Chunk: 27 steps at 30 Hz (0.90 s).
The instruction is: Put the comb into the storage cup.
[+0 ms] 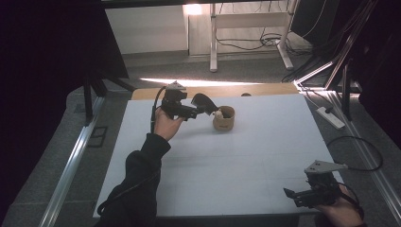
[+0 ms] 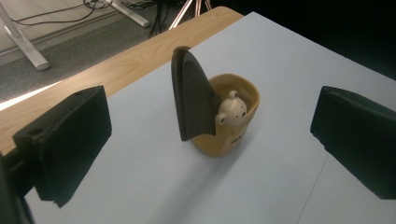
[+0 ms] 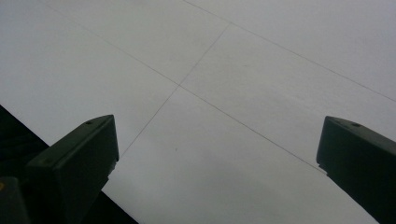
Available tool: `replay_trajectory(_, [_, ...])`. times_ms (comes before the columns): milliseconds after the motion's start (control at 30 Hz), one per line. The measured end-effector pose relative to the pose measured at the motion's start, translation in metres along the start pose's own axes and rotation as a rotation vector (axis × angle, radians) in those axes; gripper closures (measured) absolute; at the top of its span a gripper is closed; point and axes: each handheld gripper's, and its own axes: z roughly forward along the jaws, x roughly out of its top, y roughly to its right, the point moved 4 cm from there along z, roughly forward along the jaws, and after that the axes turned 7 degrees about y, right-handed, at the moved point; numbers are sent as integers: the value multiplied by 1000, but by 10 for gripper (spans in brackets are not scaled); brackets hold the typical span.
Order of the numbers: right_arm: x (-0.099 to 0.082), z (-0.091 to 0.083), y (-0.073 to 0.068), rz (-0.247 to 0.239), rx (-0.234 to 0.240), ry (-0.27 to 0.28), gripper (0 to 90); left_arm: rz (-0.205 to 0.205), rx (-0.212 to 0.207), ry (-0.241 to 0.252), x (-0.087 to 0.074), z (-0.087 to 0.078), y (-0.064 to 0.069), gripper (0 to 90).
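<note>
One cup: tan round ceramic cup [image 2: 233, 126] near the table's far edge, holding a dark fin-shaped flat piece [image 2: 189, 98] and a cream figurine [image 2: 232, 108].
Left gripper [image 2: 210, 140]: jaws wide apart, just short of the cup.
Right gripper [image 1: 309, 194]: spread open, idle at the near right corner.
Advice: centre on the fin, close gently, lift straight.
White table [image 1: 246, 156]: otherwise bare.

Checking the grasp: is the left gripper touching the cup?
Apart. The left gripper view shows the left gripper with jaws wide open, white table between each jaw and the cup.
</note>
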Motion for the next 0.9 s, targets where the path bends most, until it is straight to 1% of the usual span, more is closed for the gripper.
replay_trajectory(167, [0, 0, 0, 2, -3, 4, 0, -8, -1, 5, -5, -4, -1, 0])
replay_trajectory(333, [0, -1, 1, 6, -6, 11, 0, -8, -5, 8, -8, -8, 0, 0])
replay_trajectory(467, [0, -1, 1, 13, -12, 15, 0, -10, -11, 6, -13, -11, 3, 0])
replay_trajectory(667, [0, -2, 2, 25, -25, 19, 0, -2, -15, 1, -21, -16, 8, 0])
replay_trajectory(900, [0, -2, 3, 31, -28, 21, 0, -12, -22, -8, -32, -19, 10, 0])
